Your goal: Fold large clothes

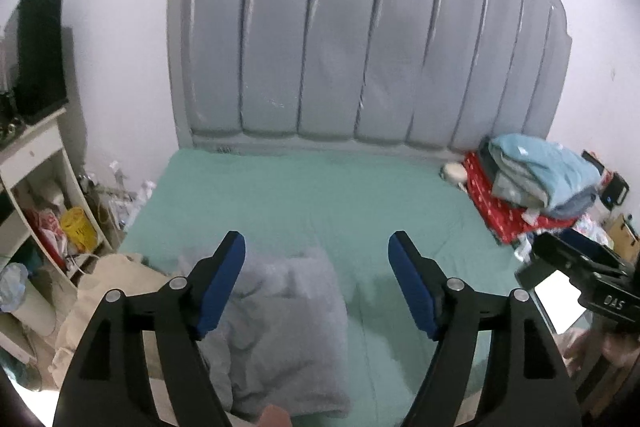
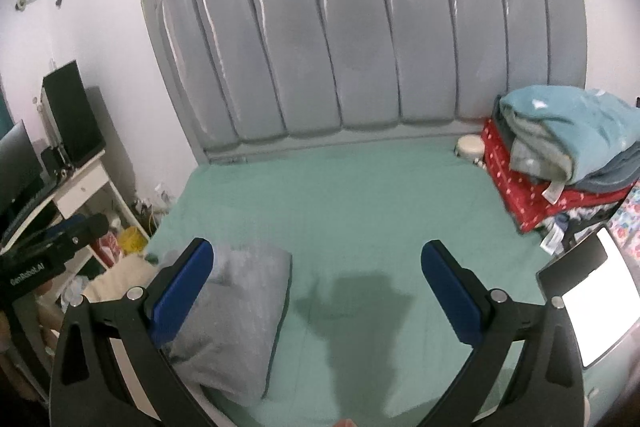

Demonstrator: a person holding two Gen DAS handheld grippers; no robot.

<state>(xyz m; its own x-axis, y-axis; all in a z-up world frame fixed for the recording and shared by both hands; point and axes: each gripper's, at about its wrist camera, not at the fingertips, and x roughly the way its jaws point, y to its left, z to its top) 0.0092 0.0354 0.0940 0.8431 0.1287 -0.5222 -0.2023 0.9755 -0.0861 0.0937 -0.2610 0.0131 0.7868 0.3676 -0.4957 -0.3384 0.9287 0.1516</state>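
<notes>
A grey garment (image 1: 280, 331) lies folded in a soft rectangle on the green bed sheet (image 1: 304, 195), near the bed's front left. It also shows in the right wrist view (image 2: 236, 323). My left gripper (image 1: 316, 247) is open and empty, held above the garment's far edge. My right gripper (image 2: 316, 259) is open and empty, held above the sheet just right of the garment. The right gripper's body shows at the right edge of the left wrist view (image 1: 580, 267).
A grey padded headboard (image 1: 360, 27) stands at the back. A stack of folded clothes (image 1: 532, 183) on a red cloth sits at the back right. A cream cloth (image 1: 116, 291) lies at the bed's left edge. A white shelf unit (image 1: 44, 187) stands left. A lit screen (image 2: 600, 299) lies right.
</notes>
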